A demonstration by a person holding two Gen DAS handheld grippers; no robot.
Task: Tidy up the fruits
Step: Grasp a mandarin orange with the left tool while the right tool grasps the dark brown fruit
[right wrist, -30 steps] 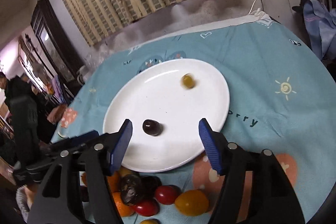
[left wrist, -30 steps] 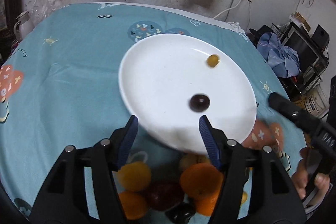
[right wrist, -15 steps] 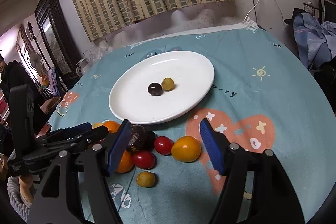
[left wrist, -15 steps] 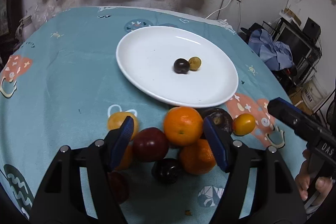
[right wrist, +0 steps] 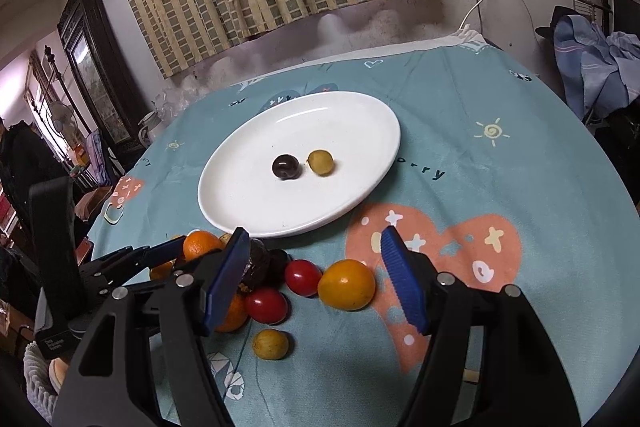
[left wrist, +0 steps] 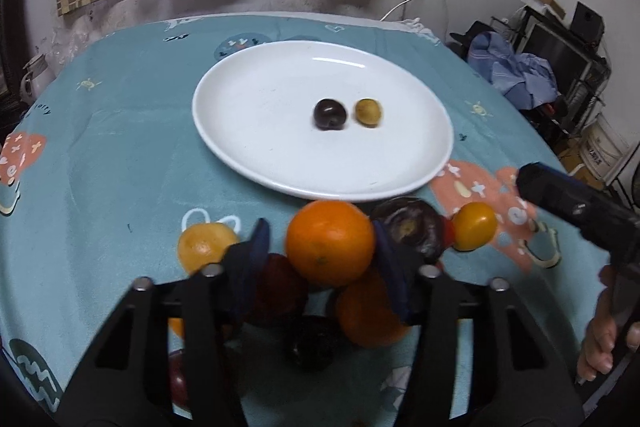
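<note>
A white plate [left wrist: 248, 131] [right wrist: 360, 131] sits mid-table and holds a dark plum [left wrist: 329, 114] [right wrist: 285, 167] and a small yellow-green fruit [left wrist: 368, 112] [right wrist: 320, 162]. A pile of fruit lies on the cloth in front of it. My left gripper [left wrist: 320, 259] [right wrist: 176, 251] is open, its blue pads on either side of a large orange [left wrist: 330, 243] [right wrist: 200, 243] atop the pile. My right gripper [right wrist: 314, 267] is open and empty, above two red tomatoes [right wrist: 302, 277] and a yellow-orange fruit [right wrist: 346, 289] [left wrist: 474, 225].
The pile also holds a dark wrinkled fruit [left wrist: 412, 227], a second orange [left wrist: 368, 311], a pale orange [left wrist: 204, 245], dark plums [left wrist: 310, 345] and a small yellow fruit [right wrist: 271, 344]. The round table carries a teal cloth [right wrist: 500, 187]. Clutter stands beyond its right edge.
Both grippers drew back from over the plate toward the fruit pile. My left gripper has dropped lower, its pads now flanking the large orange. The yellow-green fruit rolled next to the plum.
</note>
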